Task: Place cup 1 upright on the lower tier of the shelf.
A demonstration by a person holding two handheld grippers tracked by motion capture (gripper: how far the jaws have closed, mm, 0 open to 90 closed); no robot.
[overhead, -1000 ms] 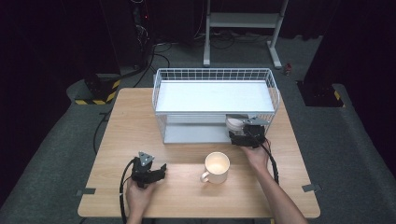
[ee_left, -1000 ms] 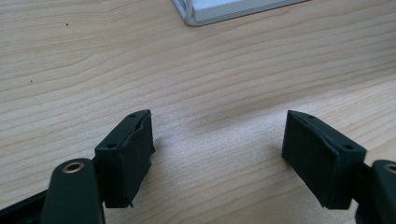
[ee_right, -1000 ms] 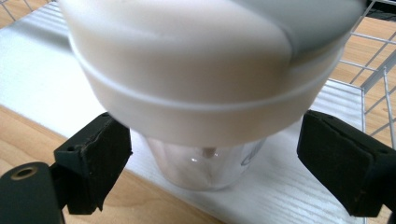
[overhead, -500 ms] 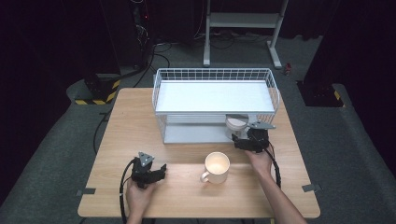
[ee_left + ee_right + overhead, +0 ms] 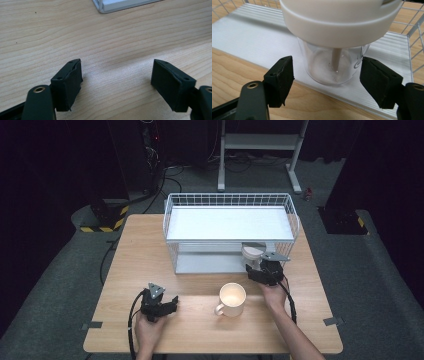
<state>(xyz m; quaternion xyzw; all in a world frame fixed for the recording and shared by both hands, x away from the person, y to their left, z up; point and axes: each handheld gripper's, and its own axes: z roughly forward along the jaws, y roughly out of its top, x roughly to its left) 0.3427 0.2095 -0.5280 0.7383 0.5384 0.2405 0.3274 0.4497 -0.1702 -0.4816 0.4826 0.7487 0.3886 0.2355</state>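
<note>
Now the right hand-held gripper (image 5: 261,270) is at a clear jar (image 5: 334,65) on the rack's (image 5: 227,224) lower shelf.
Left to right: the left hand-held gripper (image 5: 161,306) rests on the tabletop (image 5: 125,270), jaws apart and empty; a cream mug (image 5: 231,299) stands mid-table; the right jaws have just been closing, flanking the white-lidded jar without touching it.

light: bright overhead on table (image 5: 150,245) | surround: dark | focus: sharp

The high view looks forward and down over the whole surface (image 5: 150,245). The left gripper (image 5: 116,82) view skims bare wood closely. The right gripper (image 5: 325,82) view faces the lidded cup (image 5: 332,37) just ahead, shared with the high view.
</note>
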